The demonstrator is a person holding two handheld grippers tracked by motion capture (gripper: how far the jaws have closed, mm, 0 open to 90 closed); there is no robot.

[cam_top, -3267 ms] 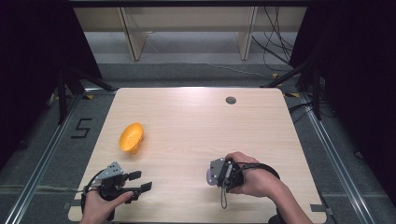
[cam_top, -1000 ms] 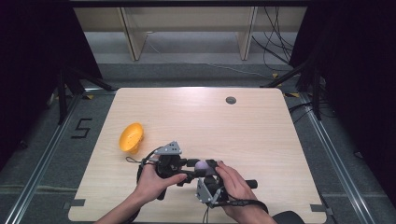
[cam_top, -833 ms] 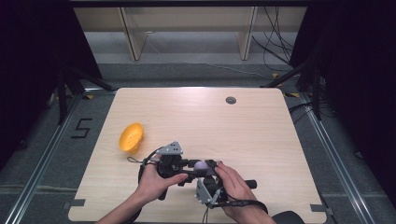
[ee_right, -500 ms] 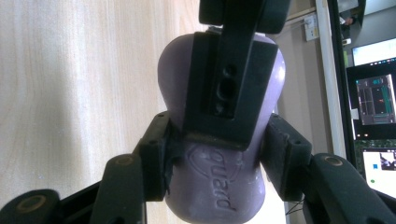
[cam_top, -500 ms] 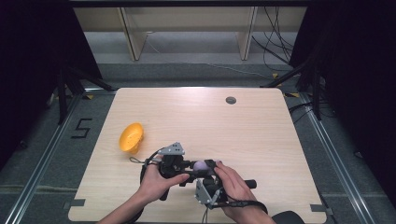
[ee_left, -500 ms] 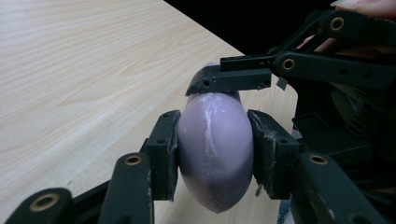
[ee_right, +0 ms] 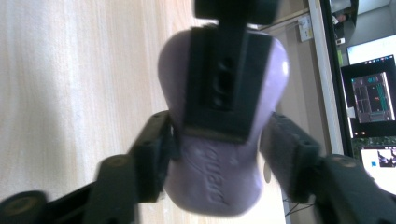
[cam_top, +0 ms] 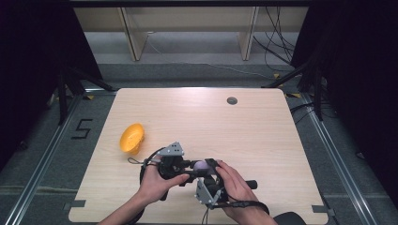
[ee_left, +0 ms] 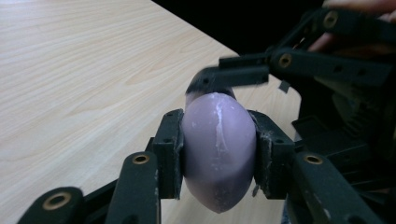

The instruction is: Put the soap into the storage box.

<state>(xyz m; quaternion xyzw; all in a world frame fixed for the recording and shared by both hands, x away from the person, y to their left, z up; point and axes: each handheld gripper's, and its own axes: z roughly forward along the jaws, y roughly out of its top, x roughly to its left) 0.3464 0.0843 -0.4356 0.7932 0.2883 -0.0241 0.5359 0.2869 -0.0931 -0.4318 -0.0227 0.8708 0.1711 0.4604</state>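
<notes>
A purple bar of soap [cam_top: 202,165] hangs just above the wooden table [cam_top: 244,136] near its front edge, caught between both grippers. My left gripper [cam_top: 196,168] comes in from the left and is shut on the soap [ee_left: 218,154], its pads pressed flat on the two sides. My right gripper [cam_top: 206,169] reaches up from below, and its fingers clasp the lower end of the soap [ee_right: 215,191]. In the right gripper view a left gripper pad [ee_right: 224,84] lies across the face of the bar. A hand holds each gripper.
An orange bowl [cam_top: 132,138] rests tilted on the table's left side, a short way from my left hand. A small dark grommet [cam_top: 232,100] sits near the far edge. Dark floor and rails surround the table.
Earlier the grippers were apart, the right one holding the purple soap and the left one empty at the front left. Now they meet at the soap. Over the last second little has shifted.
</notes>
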